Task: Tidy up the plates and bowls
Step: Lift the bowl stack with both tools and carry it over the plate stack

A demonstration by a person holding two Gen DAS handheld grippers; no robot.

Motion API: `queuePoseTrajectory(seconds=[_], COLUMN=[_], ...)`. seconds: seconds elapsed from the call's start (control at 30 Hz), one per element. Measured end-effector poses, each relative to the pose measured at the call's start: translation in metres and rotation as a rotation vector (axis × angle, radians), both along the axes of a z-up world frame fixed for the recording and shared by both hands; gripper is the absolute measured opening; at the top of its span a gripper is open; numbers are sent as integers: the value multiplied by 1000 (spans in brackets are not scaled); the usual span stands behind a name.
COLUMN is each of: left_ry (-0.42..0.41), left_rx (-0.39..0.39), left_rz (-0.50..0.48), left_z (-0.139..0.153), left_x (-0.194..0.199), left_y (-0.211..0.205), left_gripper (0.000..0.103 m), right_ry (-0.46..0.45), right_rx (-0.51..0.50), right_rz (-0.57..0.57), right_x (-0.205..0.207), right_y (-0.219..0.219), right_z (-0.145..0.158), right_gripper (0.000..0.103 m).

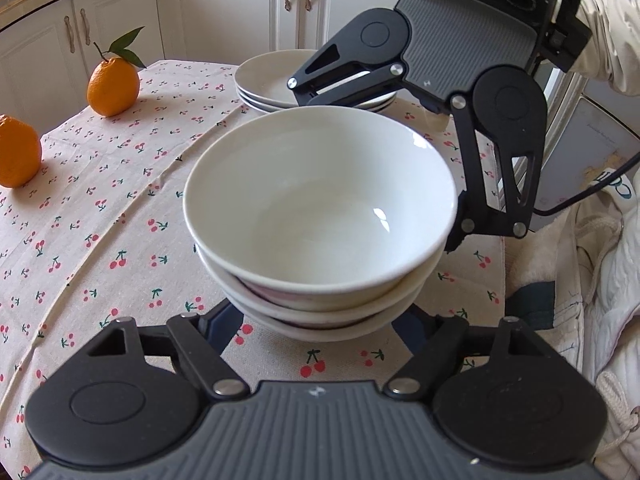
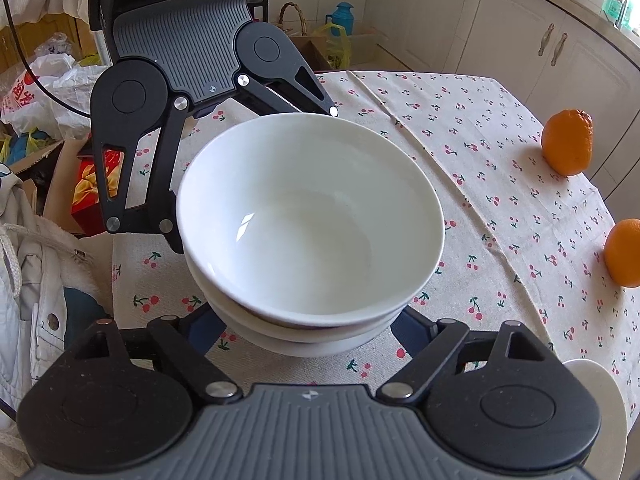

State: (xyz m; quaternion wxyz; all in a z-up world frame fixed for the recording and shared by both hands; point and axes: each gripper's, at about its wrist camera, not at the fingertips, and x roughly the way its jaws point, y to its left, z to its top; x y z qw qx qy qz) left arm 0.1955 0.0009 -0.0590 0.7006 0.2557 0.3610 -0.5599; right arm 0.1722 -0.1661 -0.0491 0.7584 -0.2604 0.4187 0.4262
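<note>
You've got three bowls (image 1: 320, 216) nested in one stack; the right wrist view shows the top bowl clearly and at least one more rim under it. Three plates (image 1: 272, 80) stacked behind them, counted by rims in the left wrist view. Two oranges (image 1: 113, 86) on the cloth, one with a leafy stem, the other (image 1: 18, 152) without; both also show in the right wrist view (image 2: 568, 142). Two grippers in frame: left (image 2: 256, 176), right (image 1: 376, 168).
</note>
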Motion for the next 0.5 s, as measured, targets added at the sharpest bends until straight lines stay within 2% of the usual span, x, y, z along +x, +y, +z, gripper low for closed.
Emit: queuePoseTrajectory(seconds=[0.5], left_ry=[6], left_rx=[-13], left_rz=[2], left_z=[-1], left_x=[0], left_y=[0], left_gripper=[82], right_ry=[9], right_rx=[-2], right_rz=[-15], right_x=[-2], right_y=[2], right_z=[2], right_gripper=[89])
